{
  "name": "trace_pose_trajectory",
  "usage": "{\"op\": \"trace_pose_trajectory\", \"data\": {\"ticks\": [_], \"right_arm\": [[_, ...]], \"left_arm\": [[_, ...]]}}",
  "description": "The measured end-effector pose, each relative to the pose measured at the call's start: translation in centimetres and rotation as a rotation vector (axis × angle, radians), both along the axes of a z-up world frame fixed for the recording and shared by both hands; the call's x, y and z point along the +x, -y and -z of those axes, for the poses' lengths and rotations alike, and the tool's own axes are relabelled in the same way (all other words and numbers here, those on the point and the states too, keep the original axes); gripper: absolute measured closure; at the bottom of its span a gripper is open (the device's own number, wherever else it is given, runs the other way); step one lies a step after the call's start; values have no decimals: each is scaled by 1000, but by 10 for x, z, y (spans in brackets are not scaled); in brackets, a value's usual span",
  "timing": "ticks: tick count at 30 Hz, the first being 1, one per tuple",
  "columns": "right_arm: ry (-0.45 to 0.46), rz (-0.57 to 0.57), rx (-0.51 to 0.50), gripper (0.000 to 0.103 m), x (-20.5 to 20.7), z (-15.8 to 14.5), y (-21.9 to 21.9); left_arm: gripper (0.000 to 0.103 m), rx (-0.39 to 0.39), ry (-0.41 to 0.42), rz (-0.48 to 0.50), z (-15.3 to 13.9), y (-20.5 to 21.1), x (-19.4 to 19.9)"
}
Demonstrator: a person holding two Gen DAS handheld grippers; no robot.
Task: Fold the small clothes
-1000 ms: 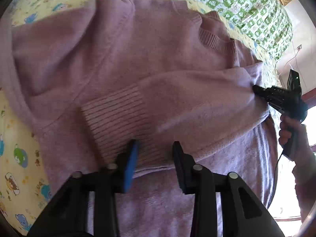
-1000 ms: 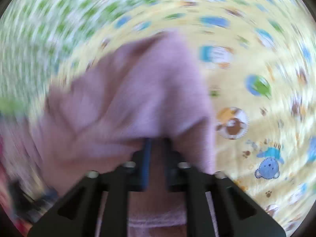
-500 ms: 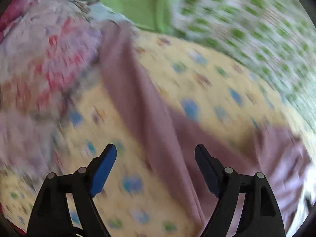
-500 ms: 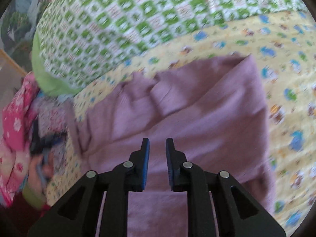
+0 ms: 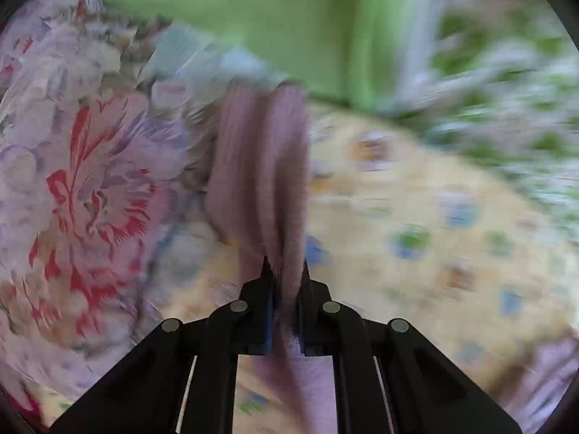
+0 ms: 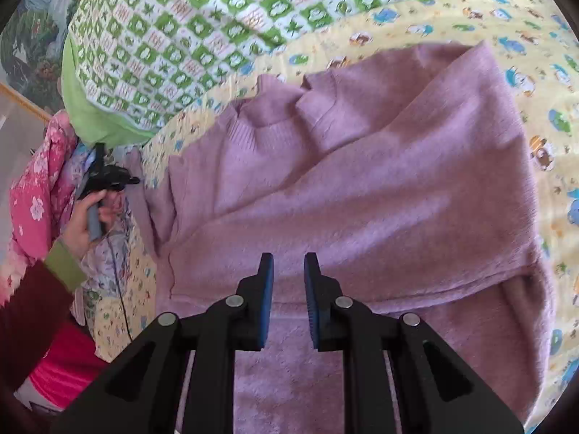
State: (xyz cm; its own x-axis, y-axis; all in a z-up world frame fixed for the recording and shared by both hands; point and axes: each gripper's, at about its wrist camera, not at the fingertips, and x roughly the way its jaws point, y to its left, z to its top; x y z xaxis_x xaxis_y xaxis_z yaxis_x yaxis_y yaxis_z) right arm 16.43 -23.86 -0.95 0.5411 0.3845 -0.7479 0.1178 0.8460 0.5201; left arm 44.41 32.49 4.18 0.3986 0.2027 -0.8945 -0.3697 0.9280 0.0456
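Change since a second ago: left gripper (image 5: 284,271) left the folded cuff at the sweater's middle, swung out to the left side and clamped on the second sleeve (image 5: 260,166), which ran pinched between its pads. Right gripper (image 6: 288,275) let go of the fold it had carried; jaws stood slightly parted, nothing between them, hovering over the hem area. Mauve sweater (image 6: 362,195): spread on the yellow printed sheet (image 6: 542,83), one sleeve already laid across the chest. Green checked quilt (image 6: 202,29) beyond. Judged: second sleeve fold about to begin.
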Motion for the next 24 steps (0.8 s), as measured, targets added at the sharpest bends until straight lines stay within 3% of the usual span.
{"op": "trace_pose_trajectory", "data": {"ticks": [4, 7, 10, 11, 13, 16, 19, 22, 24], "right_arm": [[25, 43, 15, 85, 0, -7, 8], [48, 104, 37, 85, -2, -15, 16], [73, 154, 39, 85, -4, -26, 27], [79, 168, 35, 85, -5, -29, 30], [81, 188, 32, 85, -9, -33, 36], [66, 189, 23, 83, -15, -30, 42], [48, 194, 26, 74, -20, -21, 44], [25, 217, 44, 66, -20, -7, 49], [2, 226, 49, 65, -13, 5, 51]], "left_arm": [[96, -130, 171, 230, -68, 75, -55], [95, -254, 259, 481, -104, 181, -108], [82, -280, 258, 686, -94, 289, -142], [74, -265, 224, 757, -77, 328, -155], [67, -253, 154, 815, -49, 364, -168], [60, -217, 71, 861, -9, 377, -185], [49, -147, 49, 856, 8, 349, -215], [46, -68, 37, 784, 22, 300, -228], [46, 31, 24, 706, 36, 265, -233]]}}
